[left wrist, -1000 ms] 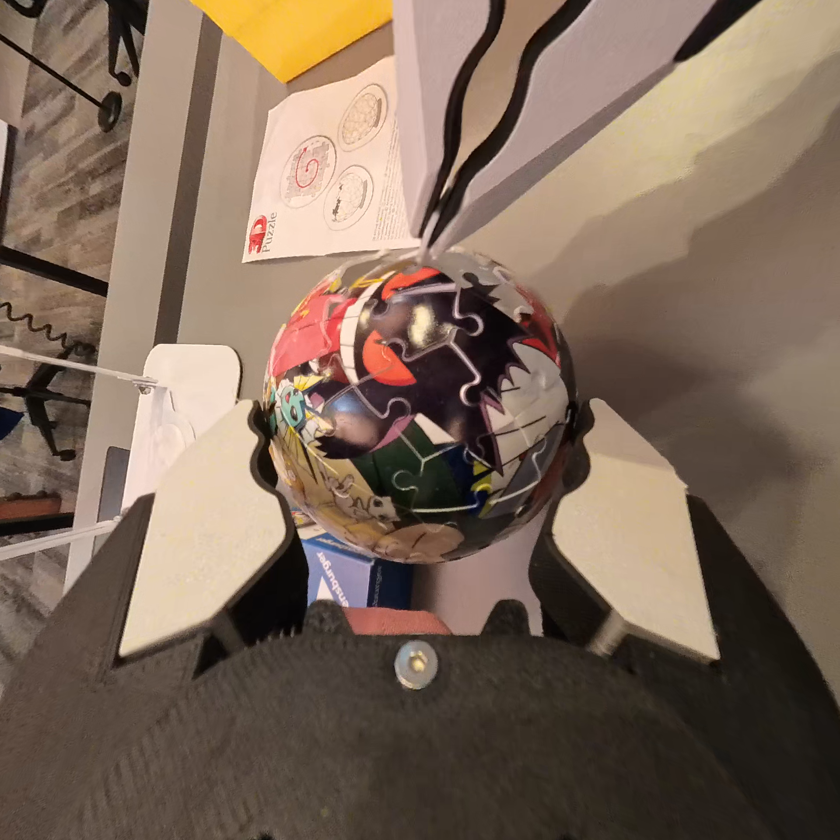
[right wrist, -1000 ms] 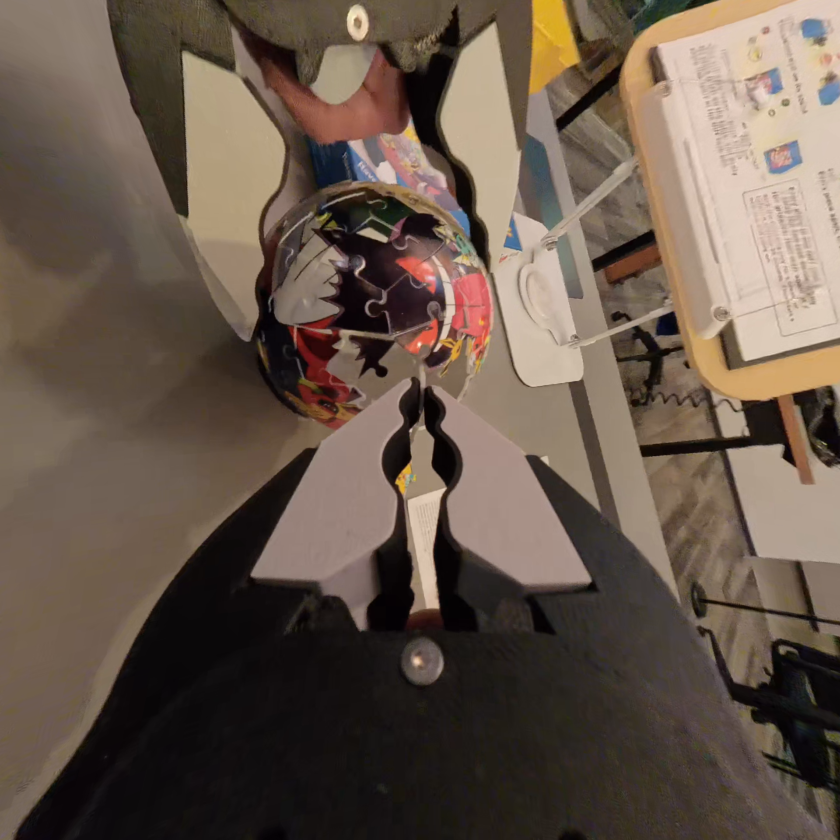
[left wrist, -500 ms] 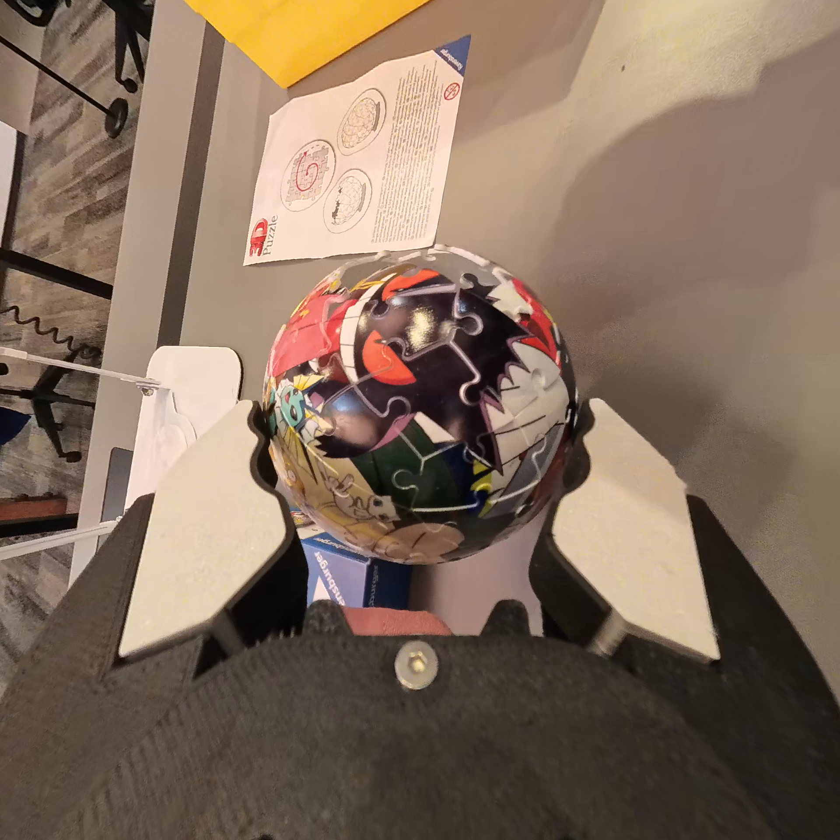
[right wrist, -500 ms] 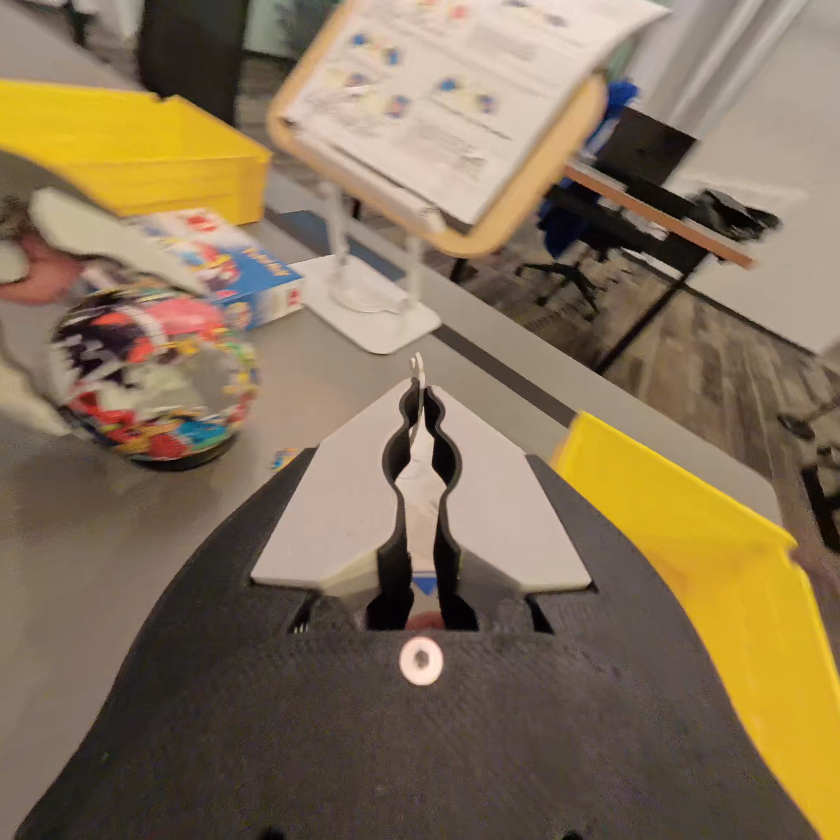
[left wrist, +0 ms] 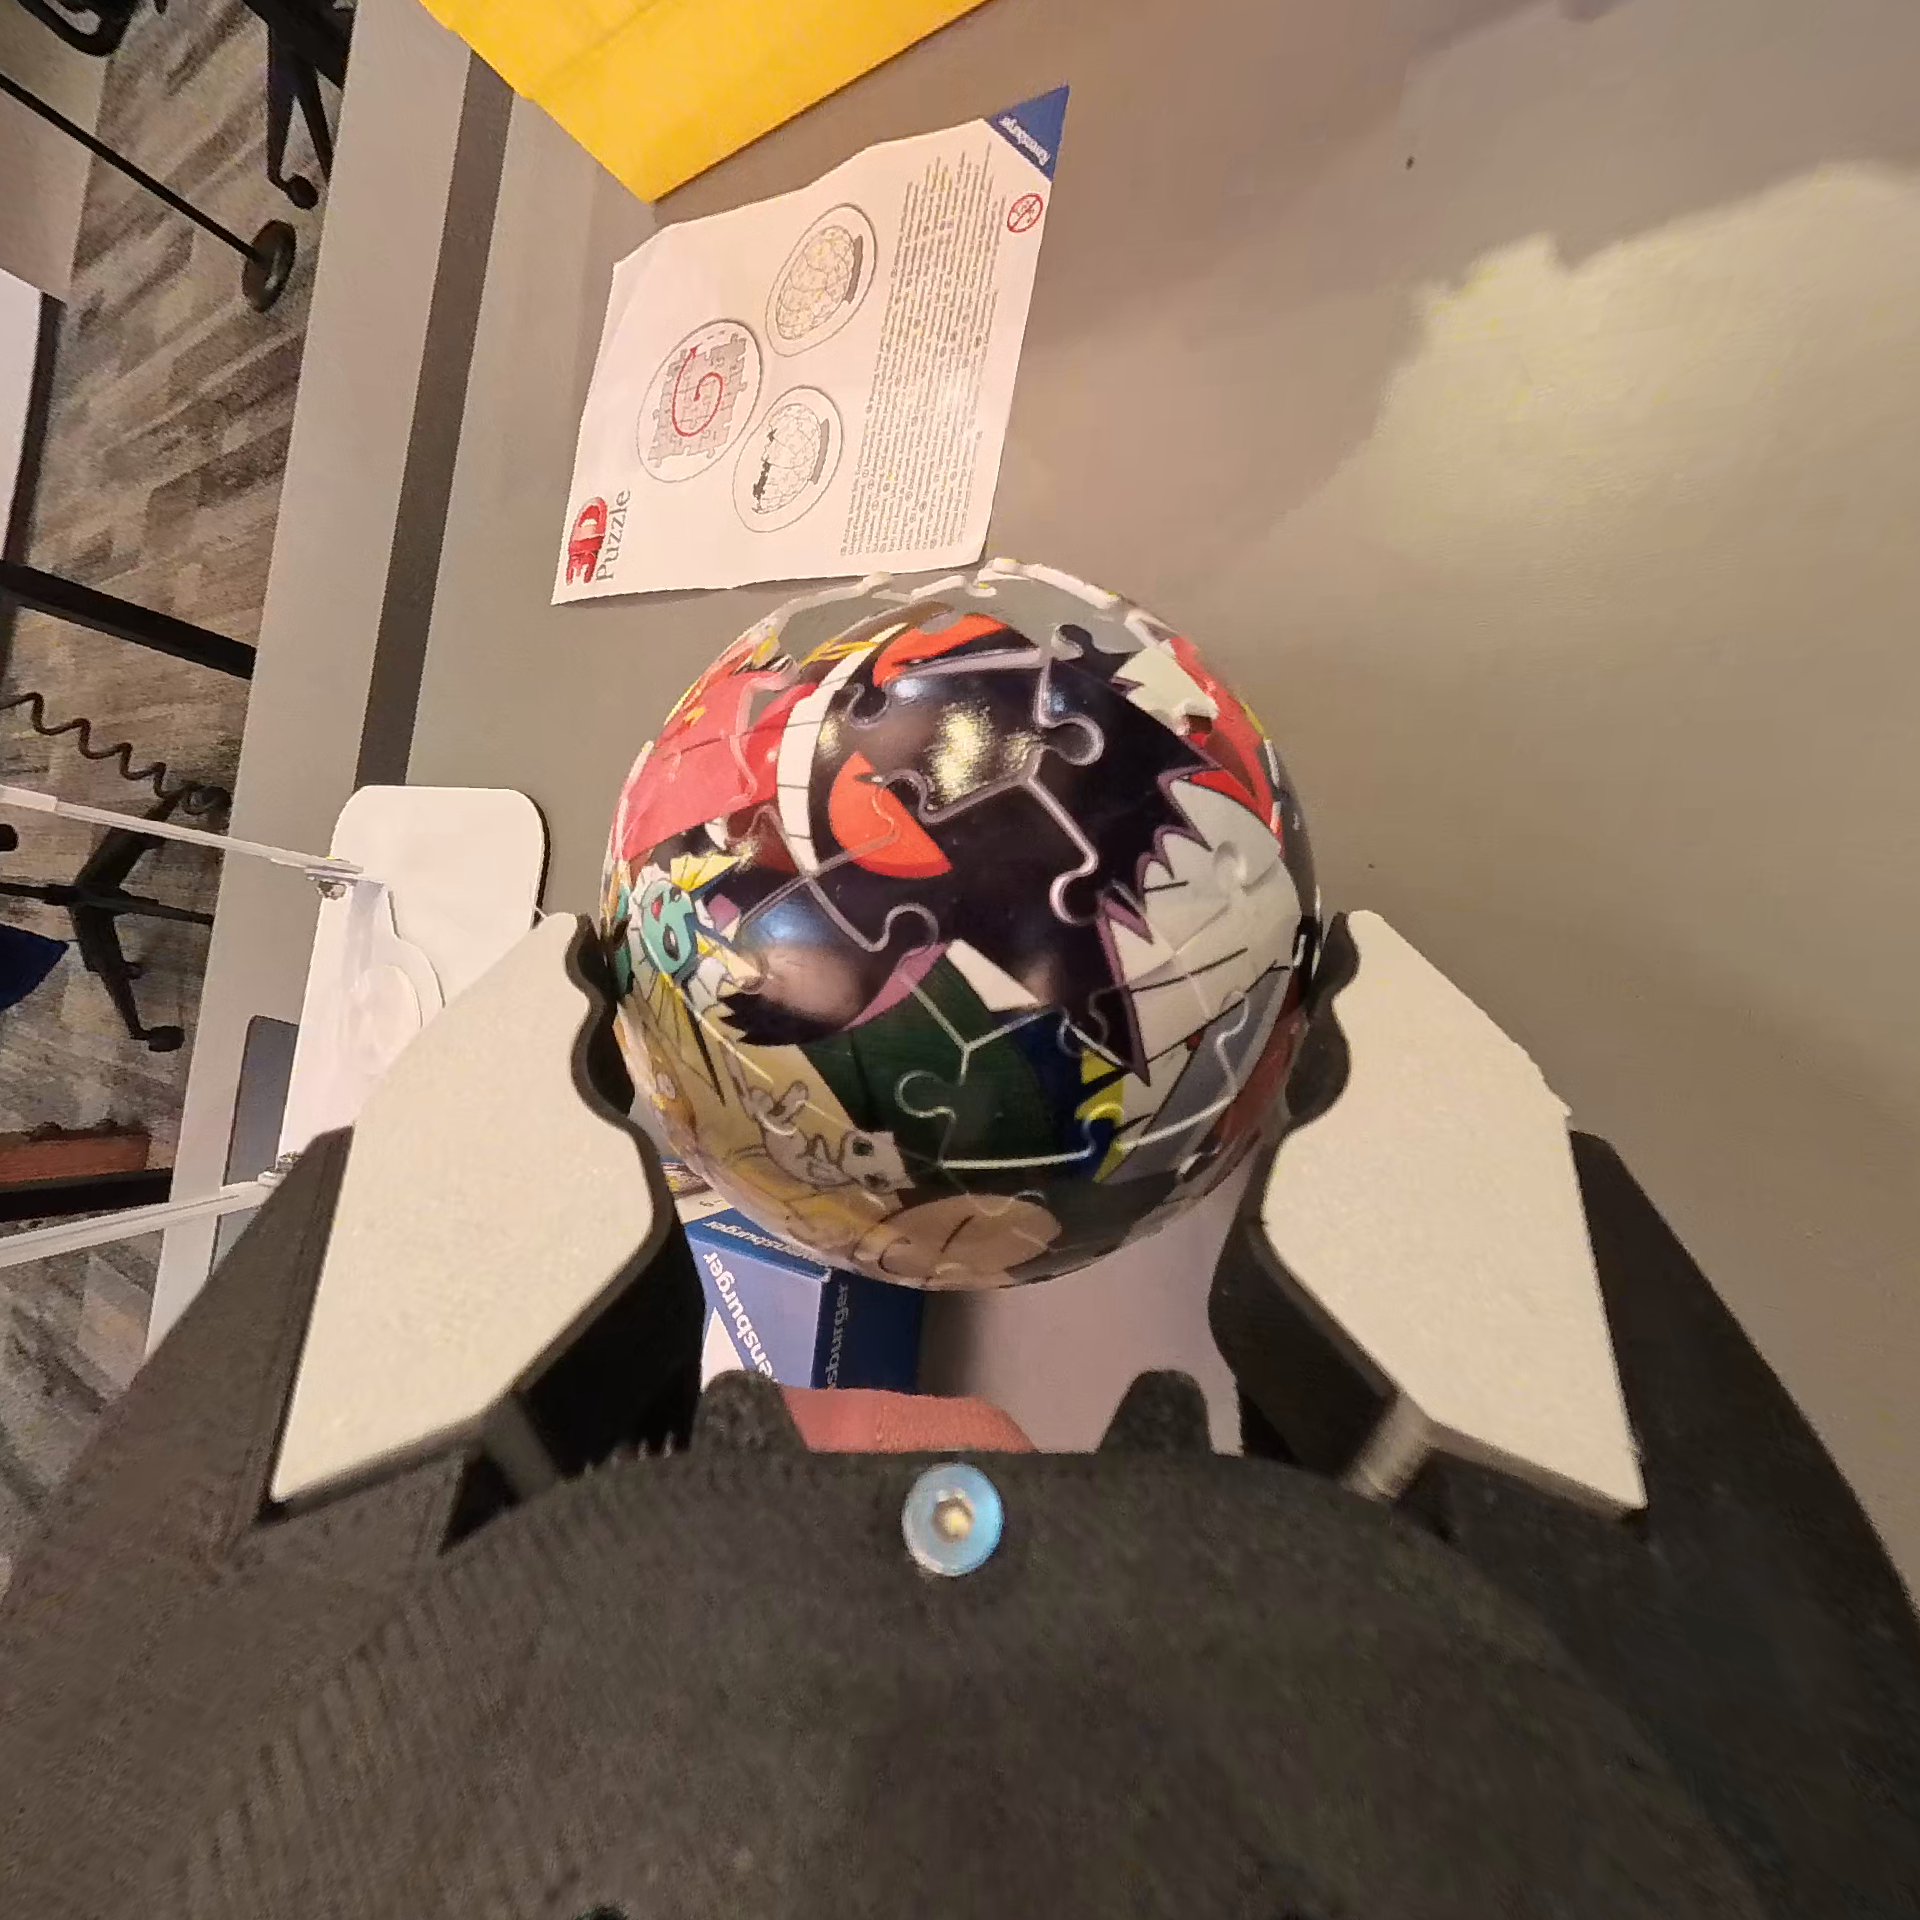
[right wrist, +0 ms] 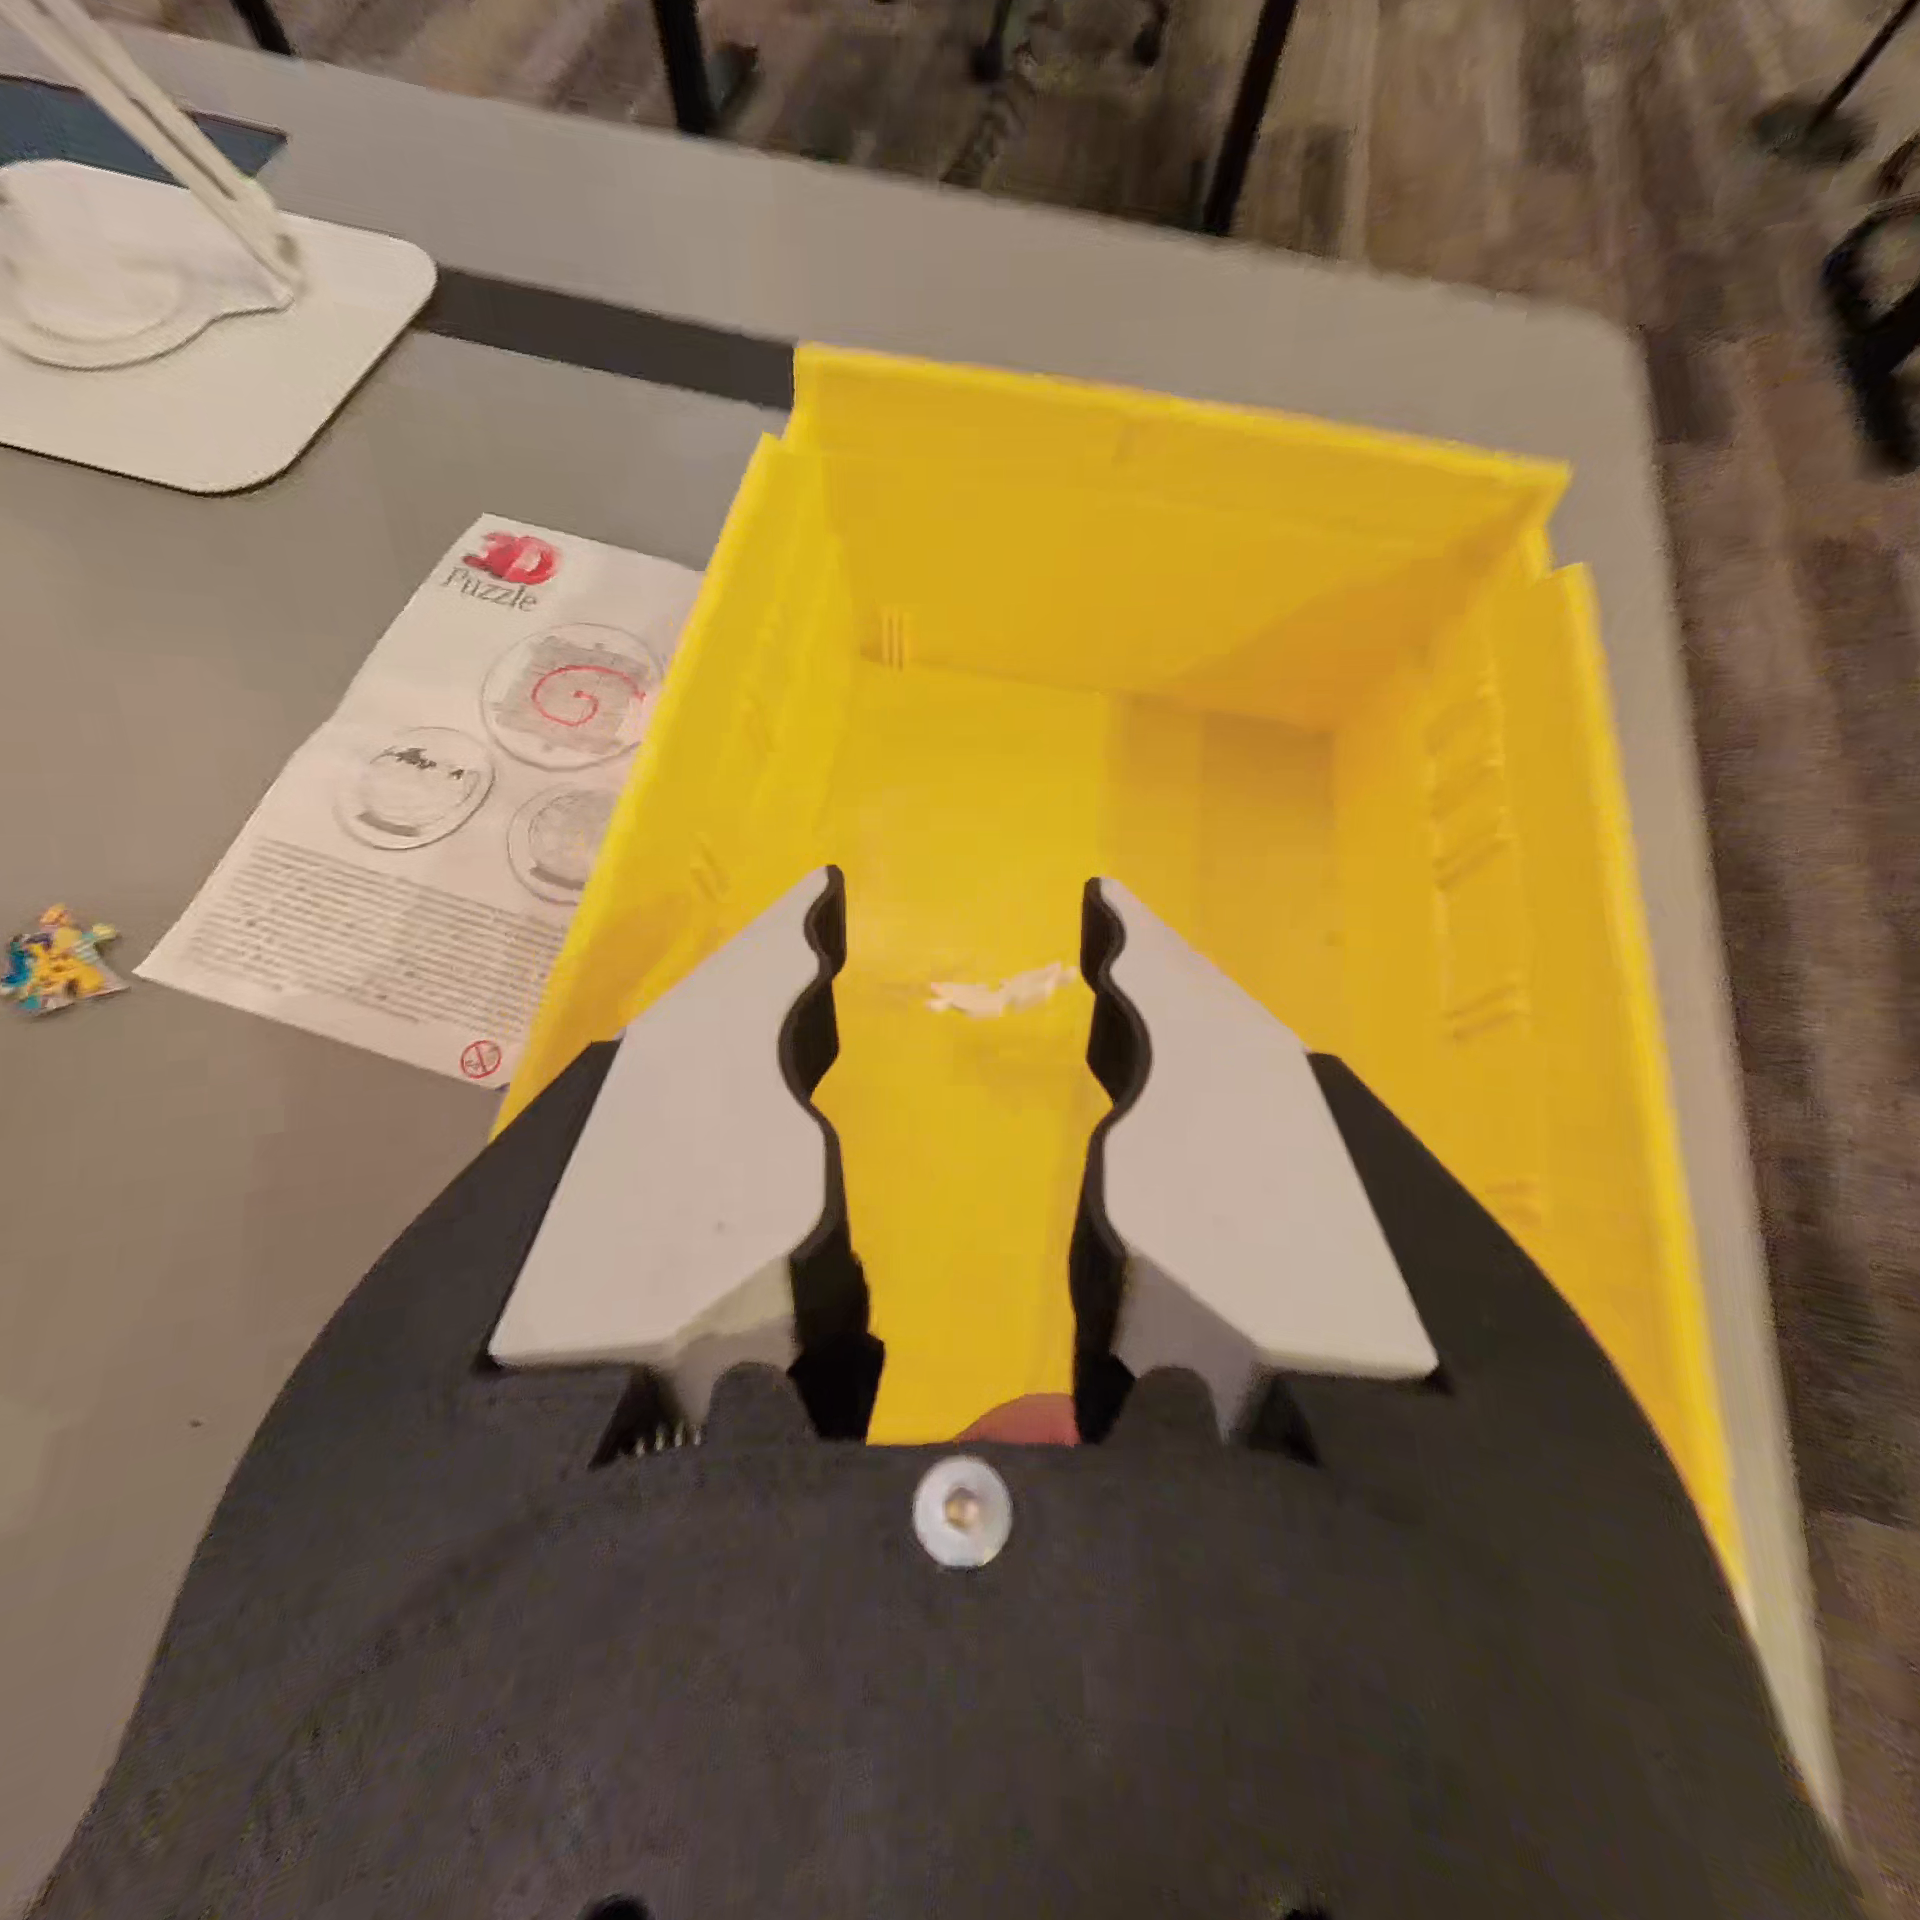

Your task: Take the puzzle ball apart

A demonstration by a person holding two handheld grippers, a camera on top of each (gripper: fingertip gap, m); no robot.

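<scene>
The colourful puzzle ball (left wrist: 956, 925) is clamped between the two fingers of my left gripper (left wrist: 956, 945) above the grey table; its far top edge is jagged where pieces are out. My right gripper (right wrist: 958, 894) is open over the yellow bin (right wrist: 1174, 582). A pale, blurred puzzle piece (right wrist: 1003, 989) shows between its fingers, over the bin floor. One loose colourful piece (right wrist: 57, 956) lies on the table left of the bin. The right gripper is not in the left wrist view.
A printed instruction sheet (left wrist: 810, 353) lies on the table beside the bin, also in the right wrist view (right wrist: 436, 800). A white stand base (right wrist: 197, 322) sits at the back left. A blue puzzle box (left wrist: 800, 1320) lies under the ball. The table edge (right wrist: 1652, 499) runs past the bin. My hands' fingertips stand some 40 cm from each other.
My right gripper pulled a piece off the ball's top, swung away to the yellow bin and opened, letting the piece go. My left gripper has kept still on the ball.
</scene>
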